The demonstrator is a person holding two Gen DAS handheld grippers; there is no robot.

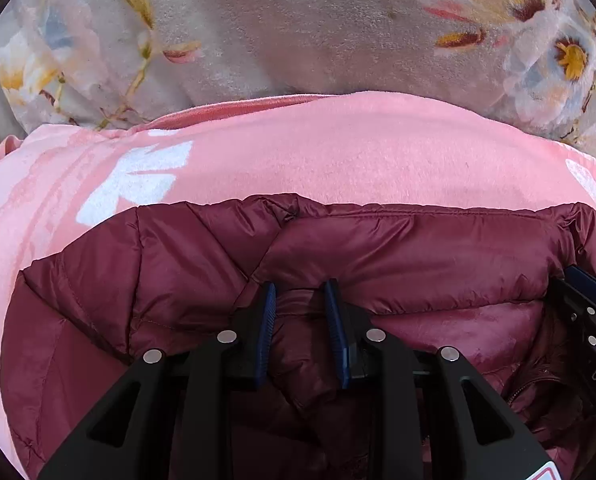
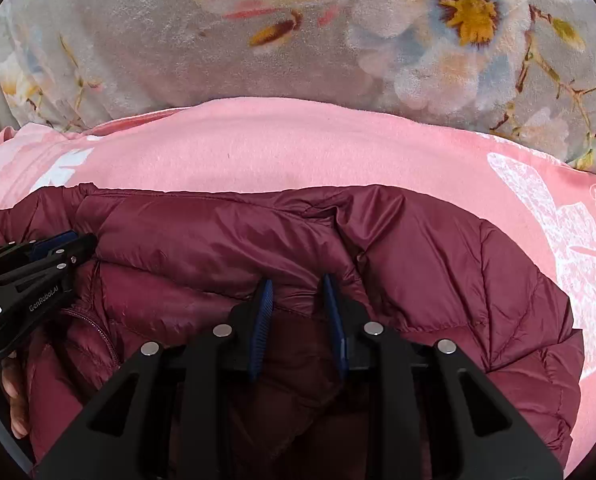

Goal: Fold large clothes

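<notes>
jacket (image 1: 377,256): 1 | blankets (image 1: 337,152): 2 | tongs (image 1: 299,300): 2

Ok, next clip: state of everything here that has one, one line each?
maroon puffer jacket: lying on the pink blanket, partly folded, zip open.
left gripper: jaws part open, a fold of jacket fabric between them.
right gripper: jaws part open, jacket fabric between them.
pink blanket: spread flat under the jacket.
floral blanket: spread out beyond the pink one.
</notes>
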